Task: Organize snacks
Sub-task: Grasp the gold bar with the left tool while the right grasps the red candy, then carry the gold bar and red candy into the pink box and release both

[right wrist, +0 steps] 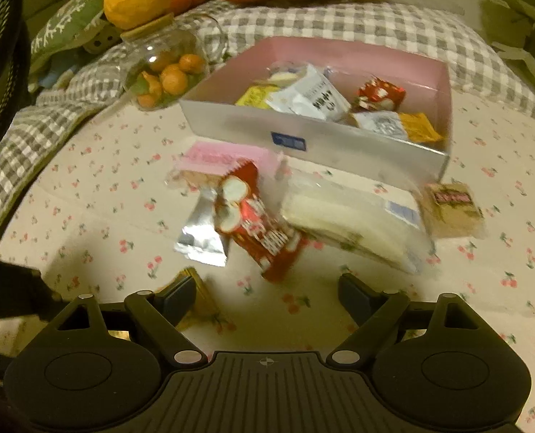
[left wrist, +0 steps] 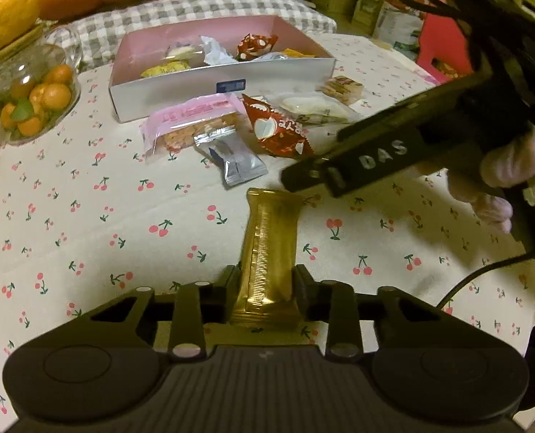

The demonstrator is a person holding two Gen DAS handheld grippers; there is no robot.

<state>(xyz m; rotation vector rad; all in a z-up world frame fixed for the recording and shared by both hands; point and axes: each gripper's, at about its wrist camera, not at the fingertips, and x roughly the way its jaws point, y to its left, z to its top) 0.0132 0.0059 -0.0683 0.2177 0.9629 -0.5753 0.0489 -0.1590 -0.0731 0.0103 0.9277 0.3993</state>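
The job looks partly done. The pink-lined box [right wrist: 325,151] near the far edge of the bed [left wrist: 87,216], against the checked pillow [left wrist: 202,3], already holds several wrapped snacks: a yellow one, white ones, a red one and an orange one. Still outside it, on the cherry-print sheet just in front of the box's near wall, lie the pink-topped packet [left wrist: 191,122], the silver packet [left wrist: 236,162], the red heart packet [left wrist: 278,130], the clear white-filled packet [left wrist: 316,108] and a small brown square snack [left wrist: 341,88] by the box's right corner.

The left gripper [left wrist: 267,281] has its jaws clamped on the gold wafer bar [left wrist: 269,249], which sticks out forward from between them toward the loose pile. The bar is well short of the box, so carrying it there is the step in hand, I judge.

The right gripper [right wrist: 267,288] has its jaws wide apart and empty, above bare sheet. The red heart packet lies just ahead of them, slightly left of centre, the clear packet ahead to the right. This view is blurred.
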